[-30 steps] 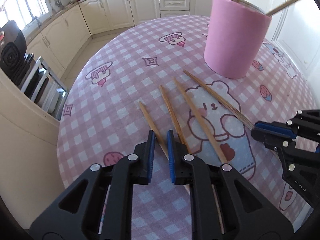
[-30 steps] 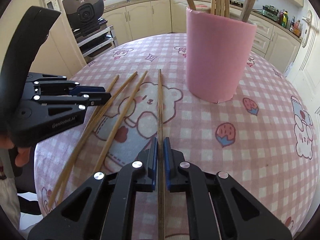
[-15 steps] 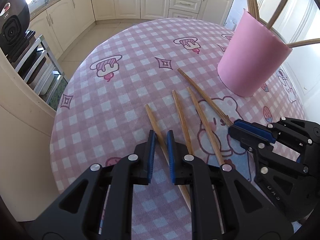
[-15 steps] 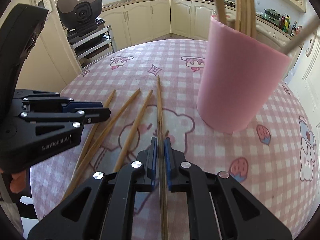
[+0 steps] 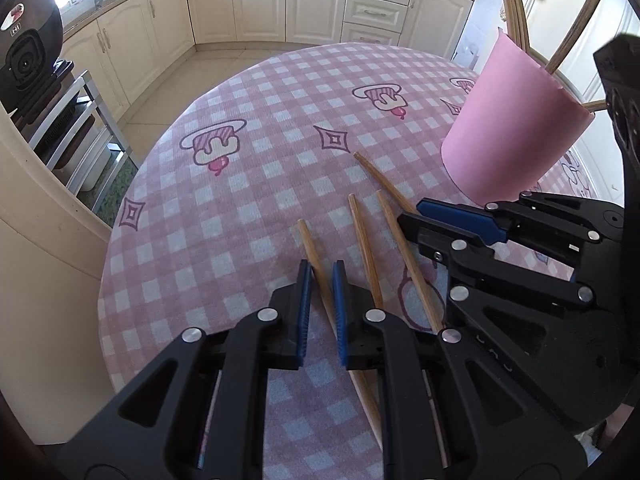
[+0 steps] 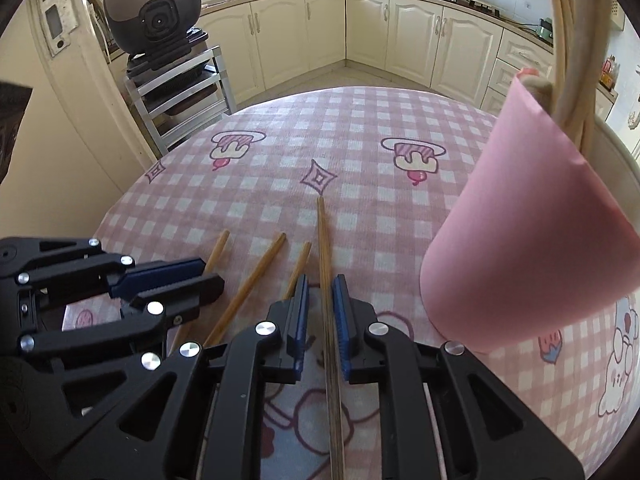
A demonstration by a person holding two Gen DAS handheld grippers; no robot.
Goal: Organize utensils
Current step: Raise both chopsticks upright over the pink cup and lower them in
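Several wooden chopsticks lie side by side on the pink checked tablecloth. My left gripper straddles the leftmost chopstick, which crosses the narrow gap at a slant. Its jaws are closing and cloth still shows beside the stick. My right gripper is almost closed around the long dark chopstick, which runs straight between the pads, and cloth shows at the left pad. The pink cup holding several chopsticks stands just to its right. From the side, the right gripper sits over that long chopstick.
The table's round edge drops off on the left. A black cooker sits on a metal rack beyond it, with cream cabinets along the far wall. The left gripper is close beside the right one.
My right gripper has slid forward toward the cup, and the dark chopstick has moved ahead of the others. Its jaws stand slightly wider. The left gripper has stayed put and rolled a little.
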